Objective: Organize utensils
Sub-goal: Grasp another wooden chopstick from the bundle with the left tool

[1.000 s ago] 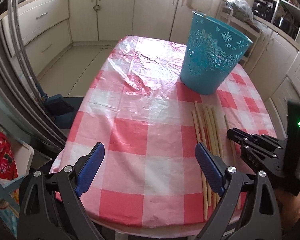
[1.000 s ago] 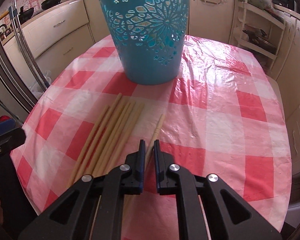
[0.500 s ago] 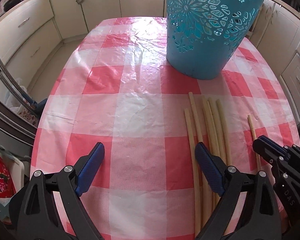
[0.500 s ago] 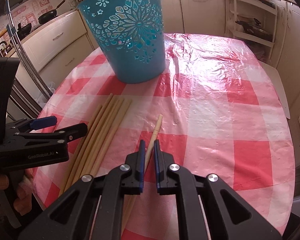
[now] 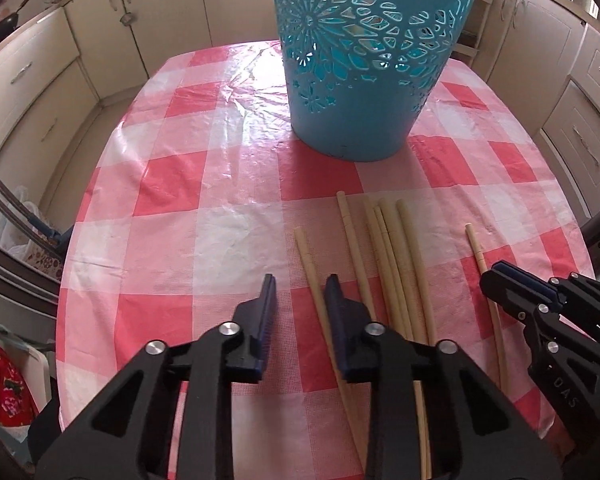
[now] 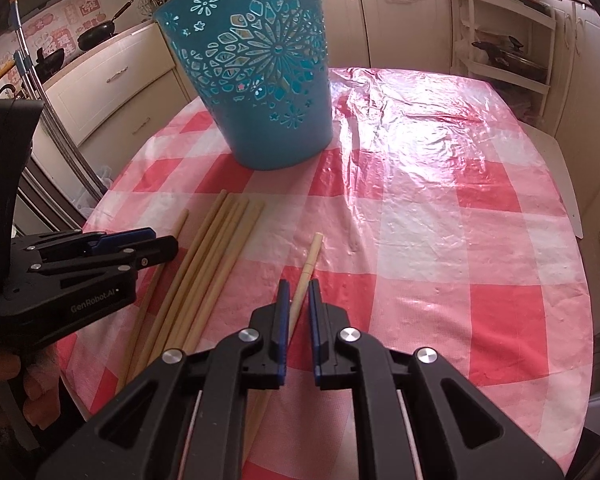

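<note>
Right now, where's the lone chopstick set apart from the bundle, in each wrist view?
Left wrist view: lone chopstick lies at right, apart from the bundle, its near part hidden behind the right gripper.
Right wrist view: lone chopstick at lower centre, running between that gripper's jaws.
Shared landmark: blue basket, standing beyond the chopsticks in both.
</note>
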A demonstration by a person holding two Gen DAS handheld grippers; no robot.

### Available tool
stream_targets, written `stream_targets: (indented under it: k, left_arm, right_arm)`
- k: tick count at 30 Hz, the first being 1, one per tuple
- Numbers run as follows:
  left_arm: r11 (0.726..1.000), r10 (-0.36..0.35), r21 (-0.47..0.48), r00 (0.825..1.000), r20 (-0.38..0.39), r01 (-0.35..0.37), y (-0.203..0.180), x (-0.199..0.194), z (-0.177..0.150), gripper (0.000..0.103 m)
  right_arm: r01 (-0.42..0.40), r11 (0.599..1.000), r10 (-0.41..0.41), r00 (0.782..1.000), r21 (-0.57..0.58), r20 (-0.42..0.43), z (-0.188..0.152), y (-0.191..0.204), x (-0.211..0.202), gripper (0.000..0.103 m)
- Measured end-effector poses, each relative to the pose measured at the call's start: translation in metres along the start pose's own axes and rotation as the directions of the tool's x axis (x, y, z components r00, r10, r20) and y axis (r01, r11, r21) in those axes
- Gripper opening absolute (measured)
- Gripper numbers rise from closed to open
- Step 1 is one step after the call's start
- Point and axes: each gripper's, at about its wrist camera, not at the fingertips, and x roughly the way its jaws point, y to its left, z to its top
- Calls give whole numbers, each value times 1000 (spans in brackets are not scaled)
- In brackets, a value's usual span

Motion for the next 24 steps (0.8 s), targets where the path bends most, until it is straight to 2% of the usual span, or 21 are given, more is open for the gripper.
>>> stream_targets:
  k: [2, 4, 9, 13, 16, 22, 24]
  left_arm:
    - [1000, -15, -10, 1000, -6, 15, 3, -1, 0, 11]
    - [999, -27, -22, 1000, -10, 27, 6, -2, -3, 10]
    - [1000, -1, 4, 1000, -16, 1, 4, -2, -3, 11]
    - [1000, -14, 20, 1000, -18, 15, 5, -4, -4, 5]
    - [1000, -10, 27, 1000, -14, 10, 7, -4, -6, 5]
    - [998, 16, 56, 1000, -1, -16, 5, -2, -5, 5]
    - [998, -3, 62, 1000, -5, 3, 6, -3, -6, 5]
  right_arm:
    - [-1, 1000, 1, 1000, 3, -1, 0, 0, 0, 10]
    - [-2, 1000, 2, 1000, 6, -2, 1, 0, 0, 10]
    - [-1, 1000, 1, 1000, -6, -16, 5, 3, 3, 10]
    - [-6, 1000, 6, 1000, -2, -28, 10, 3, 1, 9]
    - [5, 1000, -4, 998, 11, -63, 13, 1, 5, 9]
    - [32, 998, -36, 996, -47, -76, 12, 10, 8, 10]
    - [37, 996, -42, 996, -75, -75, 10, 13, 8, 9]
